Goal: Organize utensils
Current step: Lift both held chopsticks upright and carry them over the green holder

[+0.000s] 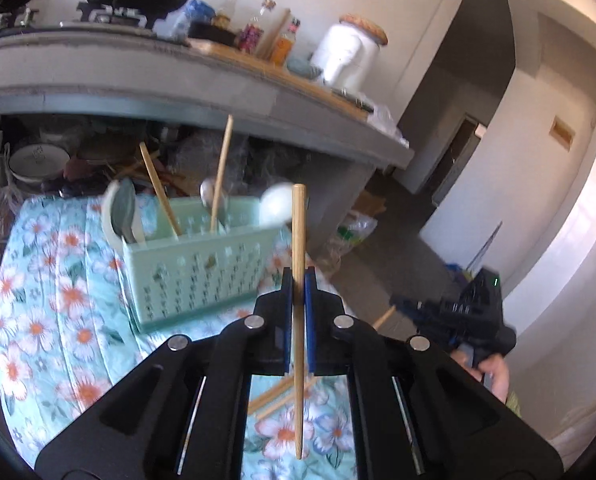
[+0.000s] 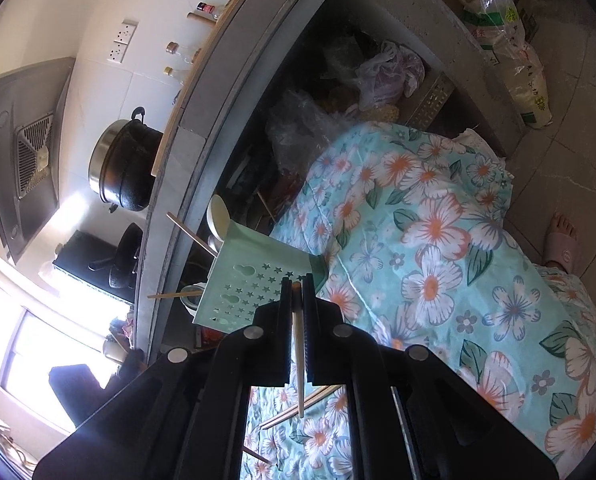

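The left wrist view looks forward along its own fingers, tilted slightly down, from close above the floral cloth (image 1: 58,300); the green basket (image 1: 194,268) stands upright just ahead of it, with the counter (image 1: 178,80) beyond the basket; the other gripper appears low to the right of the basket. The right wrist view is rolled sideways, so the same counter (image 2: 226,100) runs up the frame left of the basket (image 2: 254,276); it sits near the basket's end wall; both views share basket, cloth (image 2: 437,240) and counter.
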The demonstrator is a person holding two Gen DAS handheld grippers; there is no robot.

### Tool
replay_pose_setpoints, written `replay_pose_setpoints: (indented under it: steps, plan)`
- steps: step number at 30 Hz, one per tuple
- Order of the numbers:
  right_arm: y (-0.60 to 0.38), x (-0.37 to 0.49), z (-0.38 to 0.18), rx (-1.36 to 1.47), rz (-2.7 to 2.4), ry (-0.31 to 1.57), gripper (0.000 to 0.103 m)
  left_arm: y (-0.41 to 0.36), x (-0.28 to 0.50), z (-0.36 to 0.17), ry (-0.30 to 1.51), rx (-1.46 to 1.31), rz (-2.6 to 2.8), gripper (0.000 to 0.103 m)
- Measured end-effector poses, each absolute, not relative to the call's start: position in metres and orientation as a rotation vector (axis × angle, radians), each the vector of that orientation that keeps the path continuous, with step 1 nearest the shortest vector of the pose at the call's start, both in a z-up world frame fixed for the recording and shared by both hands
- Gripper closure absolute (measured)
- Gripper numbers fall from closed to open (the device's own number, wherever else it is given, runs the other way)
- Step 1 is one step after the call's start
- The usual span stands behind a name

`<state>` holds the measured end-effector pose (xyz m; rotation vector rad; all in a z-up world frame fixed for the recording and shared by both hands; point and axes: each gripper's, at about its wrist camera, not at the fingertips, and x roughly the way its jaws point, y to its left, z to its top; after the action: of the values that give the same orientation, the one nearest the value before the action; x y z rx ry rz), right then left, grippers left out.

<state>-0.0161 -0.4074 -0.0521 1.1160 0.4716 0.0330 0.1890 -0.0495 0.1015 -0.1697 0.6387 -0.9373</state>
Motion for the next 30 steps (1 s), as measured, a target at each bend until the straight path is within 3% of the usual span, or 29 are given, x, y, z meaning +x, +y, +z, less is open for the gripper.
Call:
replay_pose_setpoints:
  steps: [9, 13, 21, 27, 28, 30]
  plan:
    - [-0.403, -0.018, -0.049, 1.104, 0.033, 0.473, 0.098, -0.046, 0.185, 0.192, 0.284, -0.283, -0.776, 0.099]
    - [-0.402, -0.018, -0.047, 1.103, 0.029, 0.47, 0.098, -0.059, 0.202, 0.206, 0.229, -0.303, -0.692, 0.099]
    - [-0.401, -0.018, -0.047, 1.102, 0.03, 0.472, 0.098, -0.094, 0.226, 0.183, 0.207, -0.237, -0.564, 0.099]
    - [-0.396, -0.016, -0.044, 1.085, 0.032, 0.478, 0.098, -0.108, 0.235, 0.144, 0.286, -0.2, -0.549, 0.097]
    - [-0.395, -0.016, -0.044, 1.083, 0.031, 0.477, 0.098, -0.108, 0.234, 0.141, 0.288, -0.199, -0.554, 0.096]
    - [-0.394, -0.017, -0.043, 1.079, 0.028, 0.475, 0.098, -0.107, 0.227, 0.139, 0.281, -0.183, -0.551, 0.081]
